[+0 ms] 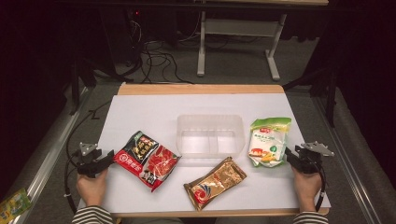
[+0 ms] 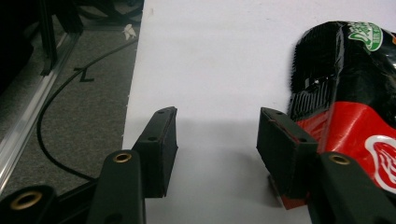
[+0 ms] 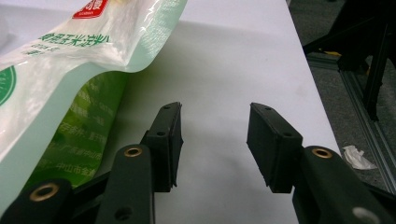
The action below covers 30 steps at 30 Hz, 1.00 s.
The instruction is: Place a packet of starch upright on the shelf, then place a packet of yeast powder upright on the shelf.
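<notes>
Dark room, white table (image 1: pixel 154 112) on a wooden top, cables on the floor behind. Clear tub (image 1: pixel 210 135) sits mid-table, empty, two compartments.

Left gripper (image 1: pixel 108 157) rests at the table's left edge, jaws wide, nothing between them. Red-black packet (image 1: pixel 146 158) lies flat just off its right finger (image 2: pixel 285 151); in the left gripper view that pad looks to be touching or overlapping the packet's near corner, can't tell which.

Right gripper (image 1: pixel 289 155) at the right edge, jaws wide, empty. Green-white pouch (image 1: pixel 269 141) lies just beside its left finger (image 3: pixel 166 140), puffy, edge lifted off the table.

Gold packet (image 1: pixel 215 182) lies between the two hands, near the front edge, apart from both.

Risks, judged: the packets are flat and slick, so closing on an edge may pinch only film and slip on the lift. A pad pushing the red-black packet sideways would slide it instead of gripping. The pouch is floppy and may sag and catch the tub's rim. The tub is light, so a bump could shove it.
</notes>
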Tool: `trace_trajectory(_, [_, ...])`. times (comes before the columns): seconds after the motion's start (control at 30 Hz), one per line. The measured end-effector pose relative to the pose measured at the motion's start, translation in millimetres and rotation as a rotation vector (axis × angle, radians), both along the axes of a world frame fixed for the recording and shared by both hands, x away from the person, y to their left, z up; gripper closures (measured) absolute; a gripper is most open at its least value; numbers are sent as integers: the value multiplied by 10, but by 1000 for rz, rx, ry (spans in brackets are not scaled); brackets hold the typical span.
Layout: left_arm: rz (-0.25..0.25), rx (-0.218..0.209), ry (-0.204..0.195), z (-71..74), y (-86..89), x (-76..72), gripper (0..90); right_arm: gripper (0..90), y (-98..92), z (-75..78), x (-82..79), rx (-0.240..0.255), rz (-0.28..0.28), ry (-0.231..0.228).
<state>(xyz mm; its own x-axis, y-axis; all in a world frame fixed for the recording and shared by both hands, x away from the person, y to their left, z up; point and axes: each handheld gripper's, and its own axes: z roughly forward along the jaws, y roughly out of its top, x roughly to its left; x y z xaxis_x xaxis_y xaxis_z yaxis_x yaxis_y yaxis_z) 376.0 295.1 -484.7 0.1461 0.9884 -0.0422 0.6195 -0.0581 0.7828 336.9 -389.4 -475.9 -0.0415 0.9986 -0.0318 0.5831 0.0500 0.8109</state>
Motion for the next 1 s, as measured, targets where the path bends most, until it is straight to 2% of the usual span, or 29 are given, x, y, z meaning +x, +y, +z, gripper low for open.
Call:
trace_trajectory(0.13, [6,-3,3,1,6,-1,446,532,4,3,-12,-4,4,-9])
trace_trajectory(0.57, [13,-8,7,-1,11,6,431,505,7,2,-10,-10,3,-13])
trace_trajectory(0.6, [14,-8,7,-1,11,6,428,500,-23,7,-10,18,4,-16])
trace_trajectory(0.63, [14,-8,7,-1,11,6,427,500,-23,7,-10,18,4,-16])
trace_trajectory(0.67, [14,-9,11,-2,13,10,425,501,-59,13,-12,62,-9,-12])
trace_trajectory(0.83, [14,-9,7,-1,12,6,423,503,-79,11,9,76,-8,5])
trace_trajectory(1.0, [17,-7,9,-2,11,9,421,500,-78,15,7,77,-2,0])
